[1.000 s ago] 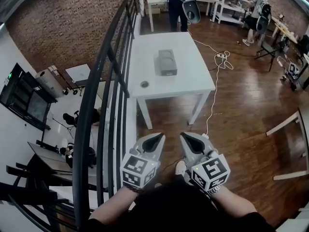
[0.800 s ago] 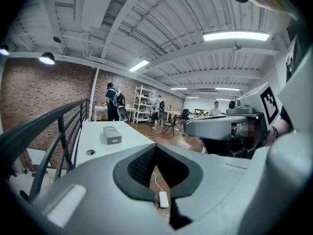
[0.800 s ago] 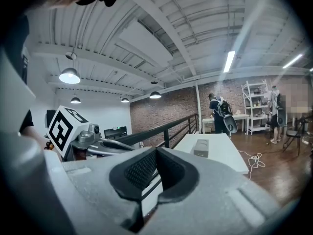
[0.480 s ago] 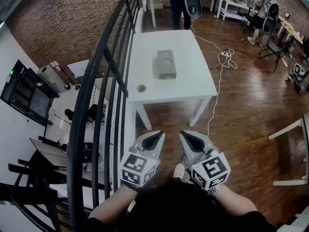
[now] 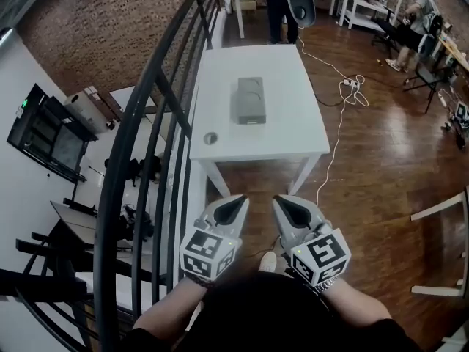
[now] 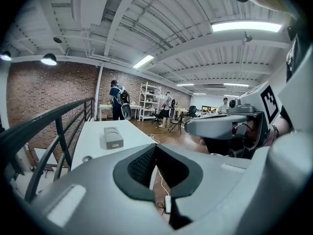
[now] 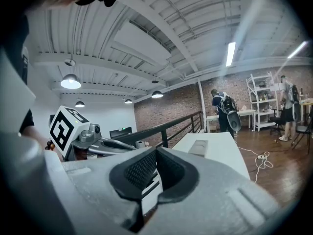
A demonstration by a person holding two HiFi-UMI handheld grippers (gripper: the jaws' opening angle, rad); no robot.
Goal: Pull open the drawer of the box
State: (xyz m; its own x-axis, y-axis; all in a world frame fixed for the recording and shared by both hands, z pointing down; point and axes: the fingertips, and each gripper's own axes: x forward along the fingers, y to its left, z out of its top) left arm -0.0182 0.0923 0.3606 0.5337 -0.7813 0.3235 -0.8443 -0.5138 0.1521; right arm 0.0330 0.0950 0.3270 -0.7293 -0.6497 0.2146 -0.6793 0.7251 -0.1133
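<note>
- The left gripper [image 5: 233, 204] and the right gripper [image 5: 287, 205] are held side by side close to the person's body, each with its jaws pressed together on nothing.
- Just beyond them is wooden floor [image 5: 374, 167], with a black railing [image 5: 136, 160] running along the left.
- Further off stands the white table [image 5: 282, 127], well apart from both grippers.
- The grey box [image 5: 249, 100] lies near the table's middle.

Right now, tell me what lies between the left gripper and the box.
In the head view, only wooden floor and bare white table top separate the left gripper from the gray box.
</note>
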